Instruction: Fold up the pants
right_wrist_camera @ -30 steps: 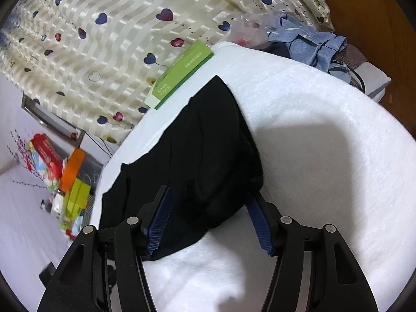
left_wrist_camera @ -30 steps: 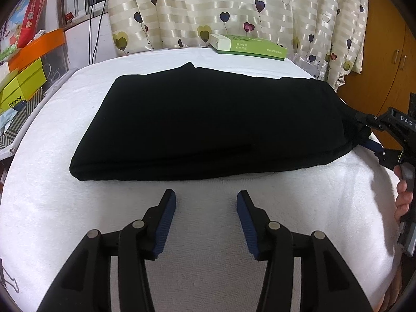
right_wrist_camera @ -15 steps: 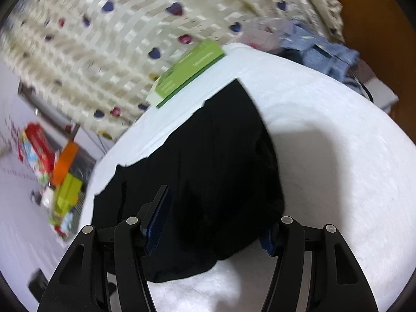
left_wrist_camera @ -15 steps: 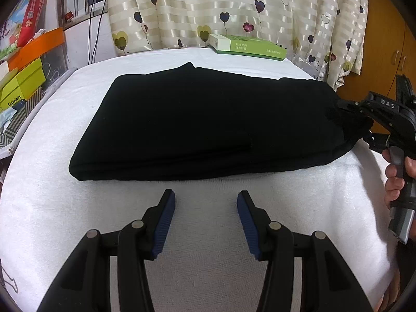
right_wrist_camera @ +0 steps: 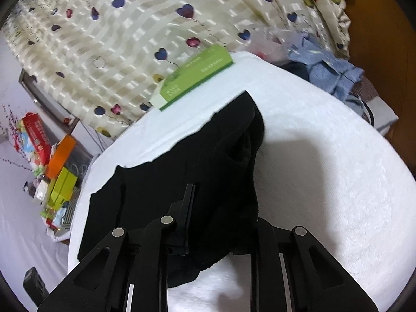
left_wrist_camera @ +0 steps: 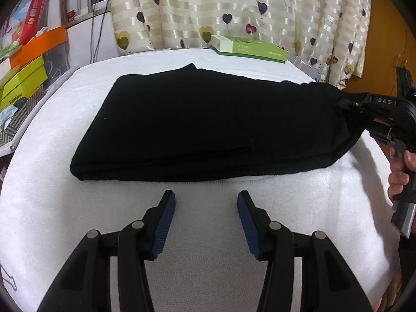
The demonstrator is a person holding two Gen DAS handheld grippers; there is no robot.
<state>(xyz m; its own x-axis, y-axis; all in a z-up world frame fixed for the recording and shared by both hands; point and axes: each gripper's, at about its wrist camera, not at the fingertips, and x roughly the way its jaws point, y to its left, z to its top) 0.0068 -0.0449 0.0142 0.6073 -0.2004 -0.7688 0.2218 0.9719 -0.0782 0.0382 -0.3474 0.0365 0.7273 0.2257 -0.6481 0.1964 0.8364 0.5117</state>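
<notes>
Black pants [left_wrist_camera: 202, 122] lie folded in a long band across the white-covered table [left_wrist_camera: 78, 221]. My left gripper [left_wrist_camera: 205, 200] is open just short of the pants' near edge, with nothing between its blue pads [left_wrist_camera: 166, 215]. In the left wrist view my right gripper [left_wrist_camera: 364, 104] pinches the pants' right end, which is raised off the table, and a hand [left_wrist_camera: 400, 179] holds its grip. In the right wrist view the right gripper [right_wrist_camera: 221, 208] is shut on the bunched black pants [right_wrist_camera: 182, 171]; cloth hides its right finger.
A green and white box [left_wrist_camera: 249, 48] lies at the table's far edge, against a heart-patterned curtain [left_wrist_camera: 234, 5]. Orange, green and red boxes [left_wrist_camera: 23, 78] are stacked off the left side. Blue clothing [right_wrist_camera: 327, 70] is heaped beyond the right end, near a wooden cabinet [left_wrist_camera: 384, 39].
The right gripper closed on the pants' right end and raised it slightly. The left gripper stayed open in the same place.
</notes>
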